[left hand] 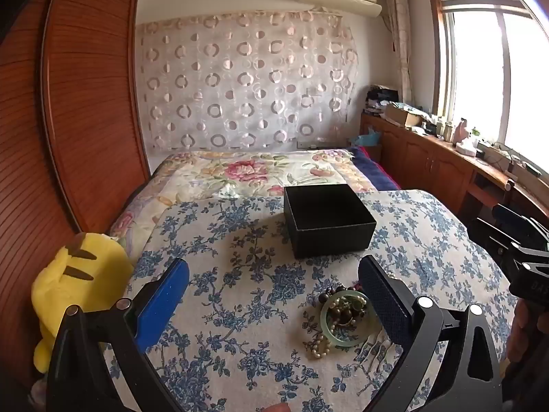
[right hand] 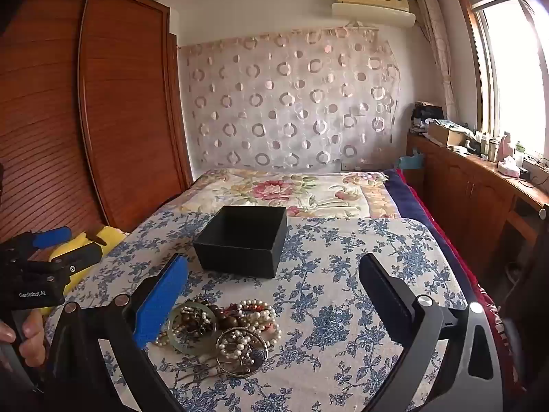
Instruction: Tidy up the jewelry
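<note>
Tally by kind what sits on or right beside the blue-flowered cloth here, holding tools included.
Black open box: 1
Heap of jewelry: 1 (single pieces too tangled to count)
Yellow plush toy, at the cloth's edge: 1
Tongs: 2, left and right, both open and empty
Total: 5

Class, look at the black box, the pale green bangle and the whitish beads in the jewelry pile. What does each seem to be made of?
Black box: likely stiff card, matte, with sharp thin walls.
Pale green bangle: looks like jade or glass, smooth, slightly translucent and glossy.
Whitish beads: pearl or imitation pearl, round with a soft sheen; the pictures cannot tell which.
</note>
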Tool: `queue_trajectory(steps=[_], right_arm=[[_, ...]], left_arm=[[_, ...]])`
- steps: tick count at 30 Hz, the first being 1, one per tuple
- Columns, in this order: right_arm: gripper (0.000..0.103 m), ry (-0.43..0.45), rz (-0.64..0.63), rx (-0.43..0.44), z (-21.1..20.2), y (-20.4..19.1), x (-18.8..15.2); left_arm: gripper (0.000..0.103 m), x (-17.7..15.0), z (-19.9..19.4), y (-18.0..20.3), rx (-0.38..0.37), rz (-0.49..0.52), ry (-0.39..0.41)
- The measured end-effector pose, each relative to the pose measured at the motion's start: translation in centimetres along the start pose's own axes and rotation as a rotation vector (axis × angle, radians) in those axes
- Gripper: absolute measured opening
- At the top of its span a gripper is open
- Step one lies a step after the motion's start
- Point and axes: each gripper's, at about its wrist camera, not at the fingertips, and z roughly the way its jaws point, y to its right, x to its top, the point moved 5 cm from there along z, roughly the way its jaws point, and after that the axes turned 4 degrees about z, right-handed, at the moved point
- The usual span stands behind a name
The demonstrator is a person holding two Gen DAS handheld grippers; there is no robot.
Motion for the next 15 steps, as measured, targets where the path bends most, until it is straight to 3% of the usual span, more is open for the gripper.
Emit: queue_trajectory(steps=[15], right_arm=[[0.1,-0.003,0.0,-0.001,0.11,-0.11,-0.14]], left_arm=[[0.095,0.06,-0.05,0.02,0.001,-0.001,0.002]])
